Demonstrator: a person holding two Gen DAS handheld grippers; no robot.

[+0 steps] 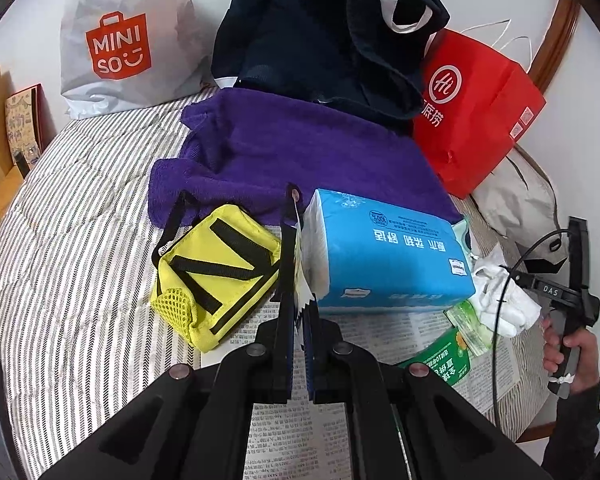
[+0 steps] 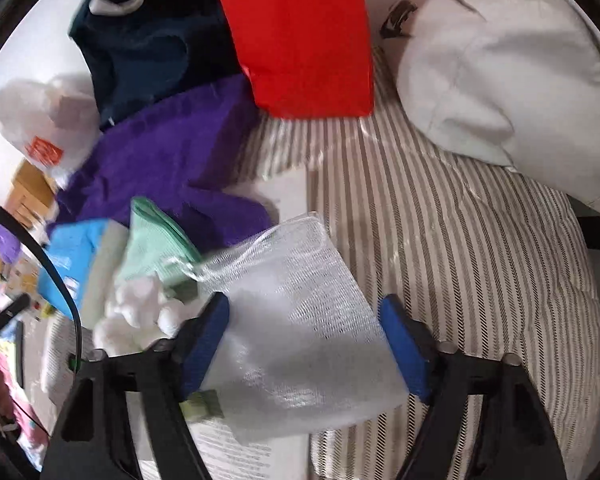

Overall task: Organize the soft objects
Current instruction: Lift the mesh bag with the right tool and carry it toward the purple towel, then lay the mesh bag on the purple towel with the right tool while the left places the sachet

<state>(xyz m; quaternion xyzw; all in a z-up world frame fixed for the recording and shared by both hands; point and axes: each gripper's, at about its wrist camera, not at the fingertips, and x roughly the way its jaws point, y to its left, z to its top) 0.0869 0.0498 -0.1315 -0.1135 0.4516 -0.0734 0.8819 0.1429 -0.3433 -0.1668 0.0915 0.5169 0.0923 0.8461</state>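
My left gripper (image 1: 300, 280) is shut on the crimped end flap of a blue tissue pack (image 1: 388, 252), which rests on newspaper beside a yellow pouch (image 1: 216, 276) with black straps. A purple towel (image 1: 300, 152) lies behind them. My right gripper (image 2: 304, 320) is open, its blue pads (image 2: 208, 336) on either side of a white mesh bag (image 2: 300, 328) lying on the newspaper and striped bedcover. White cotton balls (image 2: 140, 316) and a mint green cloth (image 2: 156, 248) lie left of the mesh bag. In the left wrist view the right gripper (image 1: 572, 292) shows at the right edge.
A navy garment (image 1: 324, 36) is piled at the back, with a red paper bag (image 1: 476, 108) and a white Miniso bag (image 1: 128, 36) beside it. A beige pillow (image 2: 512, 68) lies at the right. Green packets (image 1: 452, 344) sit on the newspaper (image 1: 284, 432).
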